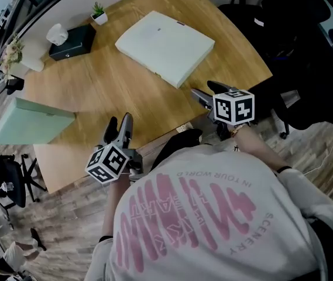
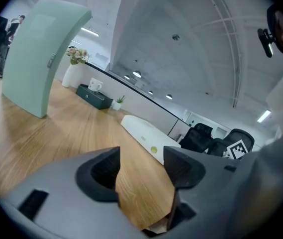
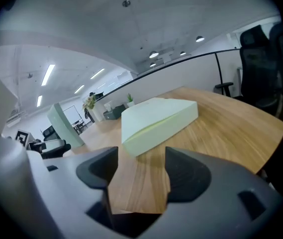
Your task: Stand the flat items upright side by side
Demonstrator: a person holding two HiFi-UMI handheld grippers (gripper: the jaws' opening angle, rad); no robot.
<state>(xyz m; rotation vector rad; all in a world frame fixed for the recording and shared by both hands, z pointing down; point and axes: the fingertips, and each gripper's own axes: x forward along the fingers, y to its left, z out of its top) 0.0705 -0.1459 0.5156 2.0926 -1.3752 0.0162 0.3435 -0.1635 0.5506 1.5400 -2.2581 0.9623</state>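
Observation:
A pale cream flat box (image 1: 165, 47) lies flat on the far right part of the wooden table (image 1: 113, 86). A mint green flat box (image 1: 28, 122) stands upright at the table's left end. My left gripper (image 1: 119, 125) hovers over the near table edge, open, nothing between its jaws. My right gripper (image 1: 206, 91) is open too, just short of the cream box's near corner. In the left gripper view the green box (image 2: 42, 59) rises at far left and the cream box (image 2: 146, 132) lies ahead. The right gripper view faces the cream box (image 3: 156, 119), with the green box (image 3: 64, 126) behind it.
A black tissue box (image 1: 72, 41), a small potted plant (image 1: 99, 13) and a white vase with flowers (image 1: 23, 54) sit along the far left edge. Black office chairs (image 1: 242, 2) stand beyond the table's right end. The person's torso is pressed against the near edge.

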